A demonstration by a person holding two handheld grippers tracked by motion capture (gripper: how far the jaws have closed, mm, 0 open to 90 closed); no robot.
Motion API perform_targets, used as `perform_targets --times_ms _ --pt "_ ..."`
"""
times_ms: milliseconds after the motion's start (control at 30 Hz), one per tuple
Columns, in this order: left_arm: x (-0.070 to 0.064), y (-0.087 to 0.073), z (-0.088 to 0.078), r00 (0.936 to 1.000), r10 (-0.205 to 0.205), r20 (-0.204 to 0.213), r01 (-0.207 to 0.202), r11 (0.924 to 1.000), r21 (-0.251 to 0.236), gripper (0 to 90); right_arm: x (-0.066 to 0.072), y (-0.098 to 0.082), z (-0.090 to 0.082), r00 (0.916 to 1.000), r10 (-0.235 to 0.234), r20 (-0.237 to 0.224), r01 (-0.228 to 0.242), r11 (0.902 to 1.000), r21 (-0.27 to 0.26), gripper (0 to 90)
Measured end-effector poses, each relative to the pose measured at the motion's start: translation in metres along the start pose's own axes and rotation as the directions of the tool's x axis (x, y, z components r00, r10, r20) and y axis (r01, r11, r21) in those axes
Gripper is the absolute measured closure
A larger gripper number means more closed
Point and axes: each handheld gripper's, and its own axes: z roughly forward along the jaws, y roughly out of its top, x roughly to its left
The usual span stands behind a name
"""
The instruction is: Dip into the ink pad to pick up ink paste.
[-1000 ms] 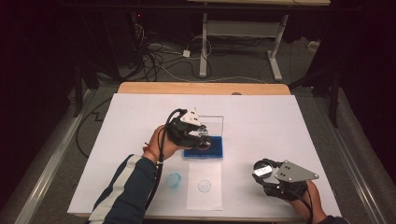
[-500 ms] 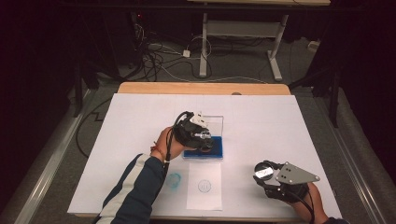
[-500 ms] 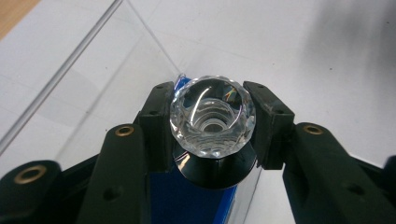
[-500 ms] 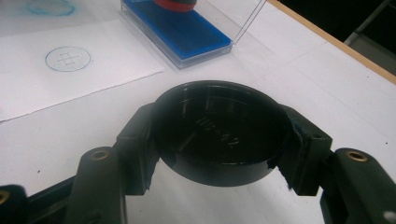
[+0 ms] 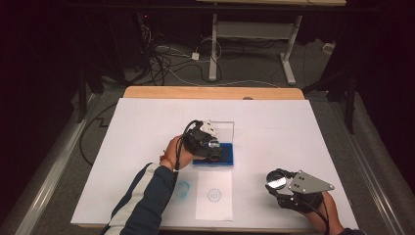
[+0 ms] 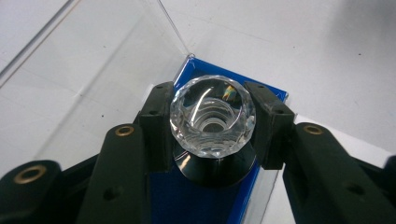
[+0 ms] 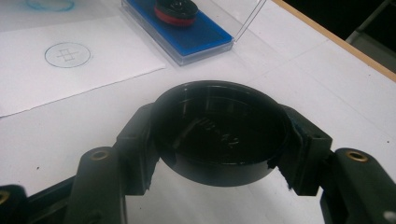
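The right gripper (image 5: pixel 280 182), nearest the table's front edge, is clamped on a round black cap (image 7: pixel 219 133) (open side up). Beyond it lies a sheet of paper (image 5: pixel 214 195) bearing a circular stamp mark. Farther on, the left gripper (image 6: pixel 212 123) is clamped on a faceted crystal stamp (image 6: pixel 213 114), set on the blue ink pad (image 5: pixel 226 152) in its clear case.

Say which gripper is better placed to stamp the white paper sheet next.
Left, probably. The left gripper grips the clear faceted-handled stamp on the blue ink pad, beside the white paper sheet. The right gripper holds a black round cap.
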Motion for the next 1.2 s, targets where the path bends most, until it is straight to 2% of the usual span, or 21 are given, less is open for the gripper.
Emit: perform_targets --times_ms 167,300,433,567,600,767,900,1200 --pt "0.0013 -0.0032 0.0028 0.9999 -0.014 0.002 0.014 0.9999 -0.008 54.4 -0.0007 -0.0004 -0.0005 1.0 0.0 -0.001 0.0 1.0 0.0 38.3" --pt "-0.0018 -0.0033 0.0035 1.0 -0.001 -0.002 0.001 1.0 0.003 54.3 -0.0004 -0.0005 -0.0004 1.0 0.002 -0.002 -0.002 1.0 0.003 38.3" --pt "0.0006 -0.0054 0.0035 0.9993 -0.03 0.021 0.031 0.9995 -0.005 54.3 0.0001 -0.0003 0.0004 1.0 0.0 -0.004 0.0 1.0 0.006 38.3" --pt "0.0018 -0.0061 0.0047 0.999 -0.034 0.03 0.035 0.9993 -0.012 54.2 0.0004 0.0 0.0004 1.0 -0.002 -0.002 0.002 1.0 0.007 38.3" --pt "0.0013 -0.0064 0.0052 0.9987 -0.04 0.03 0.041 0.999 -0.016 54.2 0.0005 0.0001 0.0004 1.0 -0.003 -0.002 0.003 1.0 0.007 38.3" --pt "-0.0031 -0.0065 0.0048 0.9998 -0.02 0.006 0.02 0.9998 -0.007 54.2 0.0008 0.0 0.0005 1.0 -0.005 -0.003 0.005 1.0 0.008 38.2" --pt "-0.0027 -0.0085 0.0058 0.9996 -0.026 0.009 0.026 0.9994 -0.025 54.2 0.0009 0.0002 0.0005 1.0 -0.006 -0.003 0.006 1.0 0.007 38.3" --pt "-0.0016 -0.009 0.0064 0.9989 -0.046 0.012 0.046 0.9985 -0.029 54.2 0.0016 0.0004 0.0001 1.0 -0.006 -0.004 0.006 1.0 0.007 38.3"
